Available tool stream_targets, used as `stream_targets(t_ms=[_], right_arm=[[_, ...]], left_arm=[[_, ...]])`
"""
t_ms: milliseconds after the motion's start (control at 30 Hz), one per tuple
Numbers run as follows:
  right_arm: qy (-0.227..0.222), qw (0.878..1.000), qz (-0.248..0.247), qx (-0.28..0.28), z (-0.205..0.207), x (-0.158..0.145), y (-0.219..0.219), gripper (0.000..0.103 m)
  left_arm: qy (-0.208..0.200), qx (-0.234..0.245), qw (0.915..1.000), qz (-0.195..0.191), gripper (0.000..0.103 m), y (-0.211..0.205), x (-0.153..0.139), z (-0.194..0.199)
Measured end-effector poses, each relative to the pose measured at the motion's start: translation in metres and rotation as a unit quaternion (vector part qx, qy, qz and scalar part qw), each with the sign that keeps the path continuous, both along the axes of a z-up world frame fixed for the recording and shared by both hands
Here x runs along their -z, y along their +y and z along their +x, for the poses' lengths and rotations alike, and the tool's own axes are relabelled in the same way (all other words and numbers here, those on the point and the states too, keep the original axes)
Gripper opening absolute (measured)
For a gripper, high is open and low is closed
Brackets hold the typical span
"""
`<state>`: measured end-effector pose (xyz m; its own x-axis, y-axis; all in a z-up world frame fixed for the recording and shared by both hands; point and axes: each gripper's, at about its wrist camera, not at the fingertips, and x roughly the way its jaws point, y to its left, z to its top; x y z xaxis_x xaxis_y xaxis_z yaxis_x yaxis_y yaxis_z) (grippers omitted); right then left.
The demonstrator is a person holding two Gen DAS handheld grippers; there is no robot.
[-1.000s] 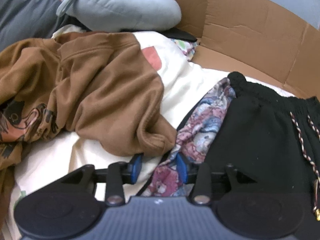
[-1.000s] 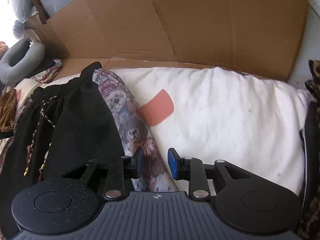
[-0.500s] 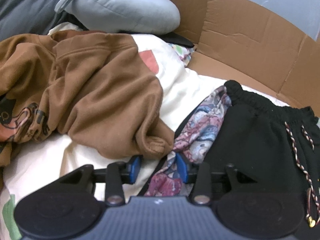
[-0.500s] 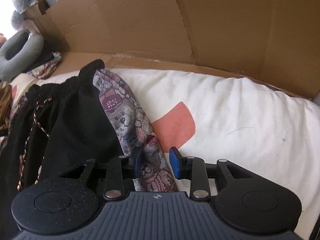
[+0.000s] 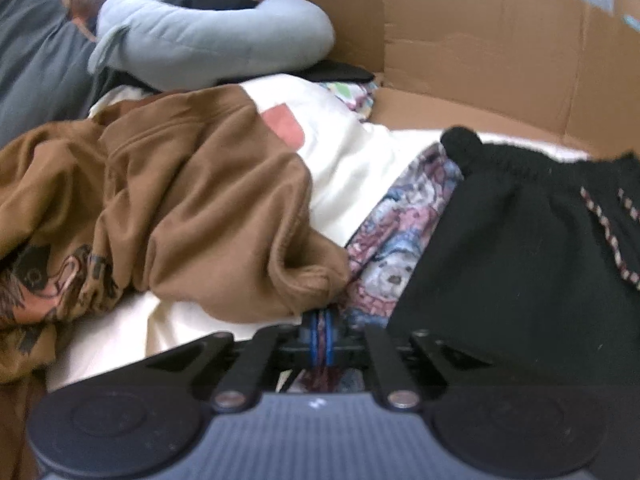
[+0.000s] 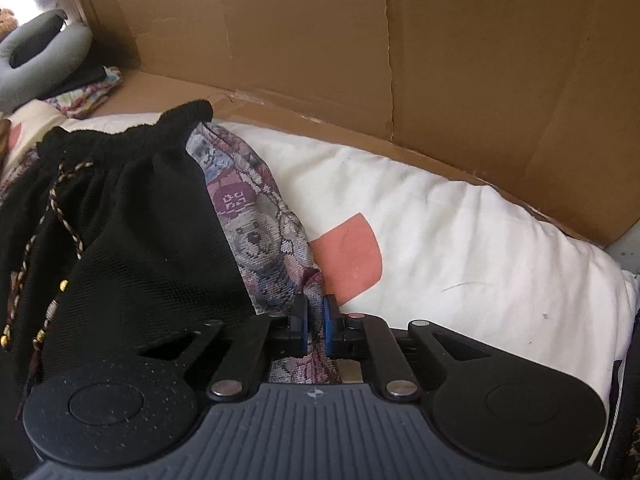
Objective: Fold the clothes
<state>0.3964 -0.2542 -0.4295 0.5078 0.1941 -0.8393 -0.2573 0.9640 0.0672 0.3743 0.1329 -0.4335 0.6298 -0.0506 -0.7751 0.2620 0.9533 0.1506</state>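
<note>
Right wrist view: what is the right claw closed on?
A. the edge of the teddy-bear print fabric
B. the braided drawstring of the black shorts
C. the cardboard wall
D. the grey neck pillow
A: the right claw has its blue pads nearly together with a fold of the teddy-bear print fabric pinched between them; the drawstring on the black shorts hangs off to the left, untouched.

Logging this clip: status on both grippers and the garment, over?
Left hand-held gripper shut on bear-print garment. Right hand-held gripper shut on it too. Black shorts lie over it.
</note>
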Motion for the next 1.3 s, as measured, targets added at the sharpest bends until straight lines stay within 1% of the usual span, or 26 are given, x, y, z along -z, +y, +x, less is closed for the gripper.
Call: stream_targets(t_ms=[33, 100, 133, 233, 367, 433, 533, 800, 867, 933, 1000, 1067, 1100, 1167, 1233, 1300], right_arm=[[0.001, 1.0, -0.003, 0.002, 0.0, 0.0, 0.001, 0.009], [-0.001, 1.0, -0.004, 0.007, -0.001, -0.004, 0.001, 0.01], [-0.004, 1.0, -0.002, 0.007, -0.002, -0.007, 0.001, 0.013], [-0.029, 0.999, 0.013, 0.009, -0.009, -0.018, -0.003, 0.014], [-0.063, 0.998, 0.024, 0.002, -0.015, -0.03, 0.001, 0.014], [-0.068, 0.997, 0.029, -0.013, -0.015, -0.033, 0.008, 0.014], [-0.058, 0.997, 0.037, -0.03, -0.011, -0.03, 0.019, 0.013], [-0.041, 0.998, 0.043, -0.03, 0.014, -0.014, 0.041, 0.013], [-0.04, 0.998, 0.042, -0.023, 0.019, -0.01, 0.045, 0.014], [-0.038, 0.998, 0.048, -0.011, 0.026, -0.008, 0.047, 0.015], [-0.036, 0.998, 0.049, -0.005, 0.031, -0.006, 0.051, 0.015], [-0.025, 0.999, 0.041, -0.003, 0.036, -0.003, 0.054, 0.019], [-0.019, 0.999, 0.041, -0.002, 0.037, 0.0, 0.053, 0.019], [-0.008, 0.999, 0.05, 0.007, 0.039, -0.001, 0.051, 0.02], [-0.002, 0.998, 0.055, 0.012, 0.039, -0.004, 0.05, 0.02], [-0.005, 0.998, 0.059, 0.011, 0.036, -0.01, 0.048, 0.022]], left_arm=[[0.001, 0.0, 1.0, 0.007, 0.009, -0.003, 0.0, 0.0], [0.004, -0.007, 0.9998, 0.015, 0.011, -0.006, -0.004, -0.001], [0.002, -0.01, 0.9999, 0.012, 0.012, -0.006, -0.007, -0.004], [-0.006, -0.021, 0.9998, -0.002, 0.013, -0.007, -0.015, -0.016], [-0.018, 0.006, 0.9995, -0.024, 0.014, -0.019, -0.025, -0.032], [-0.016, 0.007, 0.9995, -0.026, 0.013, -0.023, -0.022, -0.025], [-0.013, 0.007, 0.9994, -0.03, 0.013, -0.027, -0.018, -0.013], [-0.005, 0.009, 0.9991, -0.041, 0.012, -0.04, -0.006, 0.018], [-0.008, 0.004, 0.999, -0.044, 0.012, -0.04, -0.005, 0.023], [-0.007, -0.013, 0.9986, -0.051, 0.012, -0.04, -0.003, 0.028], [-0.011, -0.027, 0.998, -0.055, 0.012, -0.042, -0.005, 0.031], [-0.008, -0.034, 0.9977, -0.057, 0.012, -0.043, -0.006, 0.036], [-0.005, -0.036, 0.9975, -0.06, 0.012, -0.042, -0.006, 0.038], [-0.001, -0.037, 0.9972, -0.065, 0.012, -0.04, -0.009, 0.041], [-0.001, -0.031, 0.9973, -0.067, 0.013, -0.04, -0.016, 0.038], [-0.006, -0.015, 0.9976, -0.067, 0.018, -0.041, -0.025, 0.032]])
